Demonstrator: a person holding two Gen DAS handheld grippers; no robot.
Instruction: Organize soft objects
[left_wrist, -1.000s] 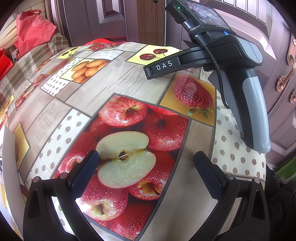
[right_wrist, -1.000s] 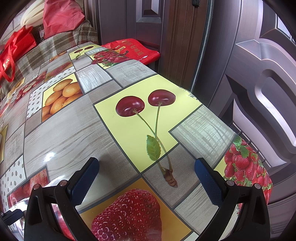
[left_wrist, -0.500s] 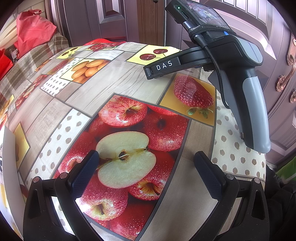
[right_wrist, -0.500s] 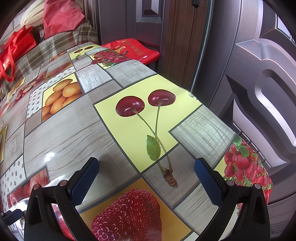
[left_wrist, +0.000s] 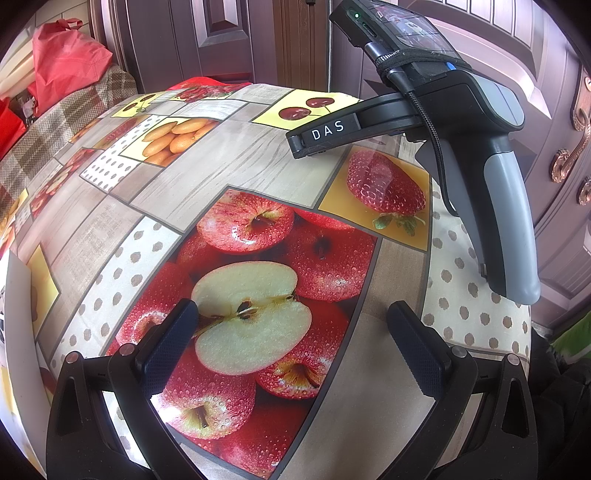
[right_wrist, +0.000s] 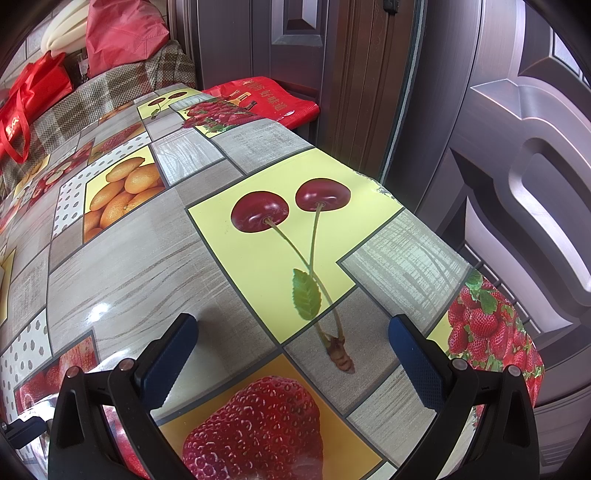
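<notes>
Tongs left (left_wrist: 288, 343) spread, empty | tongs right (right_wrist: 291, 354) spread, empty | tablecloth (right_wrist: 140, 266) glossy fruit print

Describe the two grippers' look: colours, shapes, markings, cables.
Both have black angular frames with silver rivets. The left gripper has dark ribbed pads, the right gripper blue ones. Seen from the left wrist, the right one has a grey pistol handle, white "DAS" lettering, a braided black cable and a device on top with a green light.

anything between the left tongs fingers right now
Nothing held: in the left wrist view only the fruit-print tablecloth shows between the open left tongs.
</notes>
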